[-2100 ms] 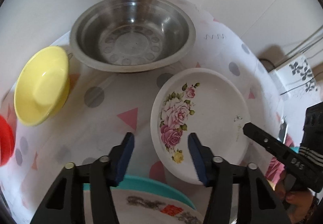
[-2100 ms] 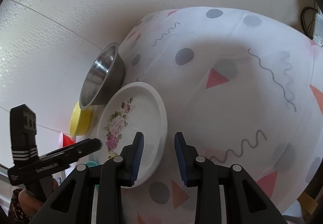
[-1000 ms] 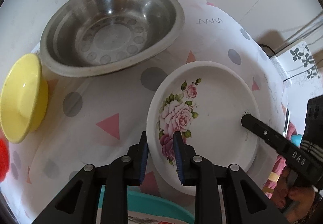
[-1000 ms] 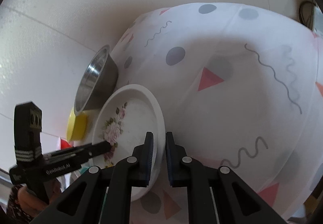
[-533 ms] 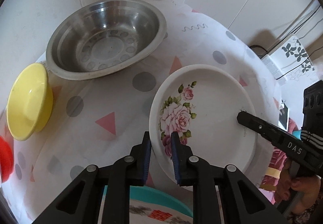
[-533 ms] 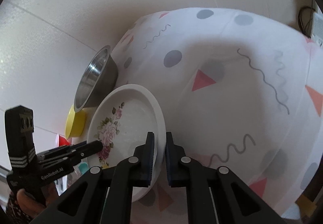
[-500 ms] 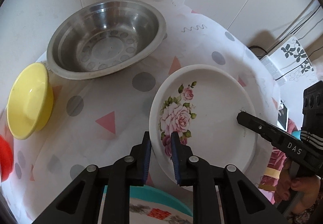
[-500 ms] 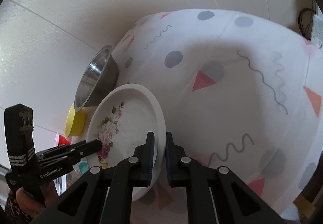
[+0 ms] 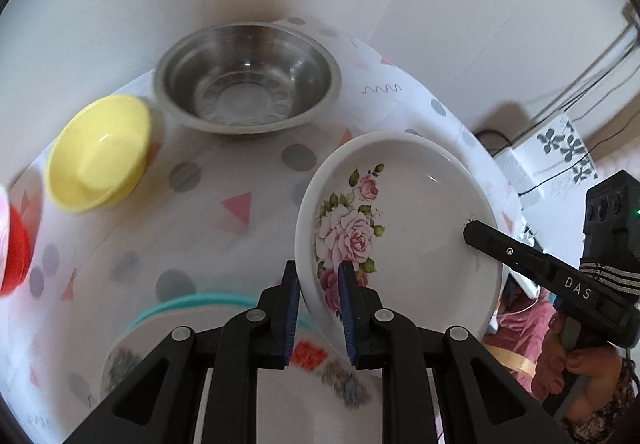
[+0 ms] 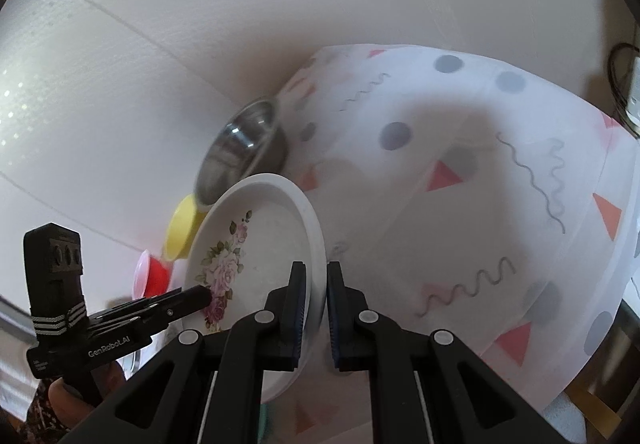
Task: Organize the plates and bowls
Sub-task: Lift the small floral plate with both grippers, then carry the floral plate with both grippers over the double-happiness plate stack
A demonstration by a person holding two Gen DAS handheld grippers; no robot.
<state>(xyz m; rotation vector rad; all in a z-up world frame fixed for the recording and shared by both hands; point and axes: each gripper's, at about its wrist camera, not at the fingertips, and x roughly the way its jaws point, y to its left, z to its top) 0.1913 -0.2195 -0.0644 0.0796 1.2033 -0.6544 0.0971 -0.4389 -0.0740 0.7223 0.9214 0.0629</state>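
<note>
A white plate with pink roses point(image 9: 404, 219) is held up off the table, tilted. My left gripper point(image 9: 318, 308) is shut on its near left rim. My right gripper point(image 10: 318, 308) is shut on the opposite rim, and its finger shows across the plate in the left wrist view point(image 9: 520, 256). The same plate point(image 10: 260, 248) shows in the right wrist view. A steel bowl point(image 9: 248, 87), a yellow bowl point(image 9: 100, 151) and a red bowl point(image 9: 14, 248) stand on the table. A printed plate on a teal plate point(image 9: 224, 348) lies under my left gripper.
The table wears a white cloth with dots, triangles and squiggles point(image 10: 500, 203). A wall stands close behind the steel bowl point(image 10: 244, 147). Cables and a white box with a leaf print point(image 9: 560, 151) lie beyond the table's right edge.
Both grippers closed on the rose plate's rims and have lifted it off the cloth. It has shifted right and back, toward me, now above the printed plate.
</note>
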